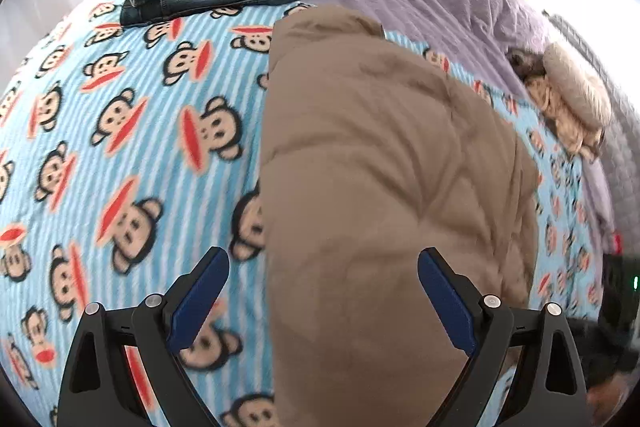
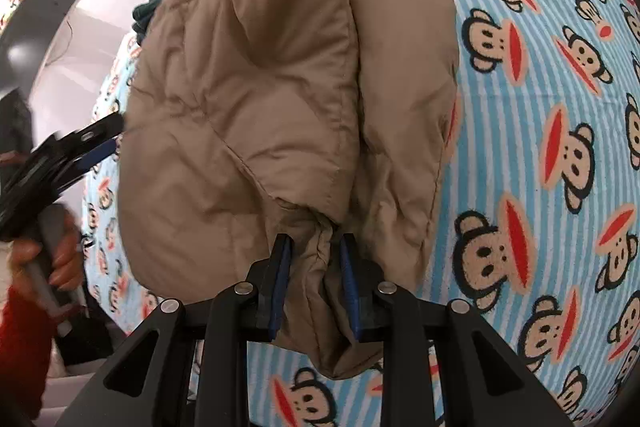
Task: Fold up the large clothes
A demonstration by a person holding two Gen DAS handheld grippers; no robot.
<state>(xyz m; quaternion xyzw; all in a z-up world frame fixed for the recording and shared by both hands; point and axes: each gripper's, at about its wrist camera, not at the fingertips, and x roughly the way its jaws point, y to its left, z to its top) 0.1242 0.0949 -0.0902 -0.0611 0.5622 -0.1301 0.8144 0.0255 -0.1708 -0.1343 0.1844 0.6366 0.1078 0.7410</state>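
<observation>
Tan jacket [image 2: 240, 99] pinched in right tongs [image 2: 314, 283], left tongs [image 1: 323, 299] wide above it

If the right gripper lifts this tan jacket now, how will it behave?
Probably floppy: the tan jacket lies in soft creased folds, so unpinched parts should droop. Likely light for its bulk, since it looks puffy and quilted. The right gripper pinches only a bunched edge, and the smooth fabric might slip; the left gripper is open above it.

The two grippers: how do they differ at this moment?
The right gripper is shut on a bunched edge of the tan jacket; the left gripper is open and holds nothing. The right touches the jacket; the left hangs above it. Both have black frames and blue pads.
</observation>
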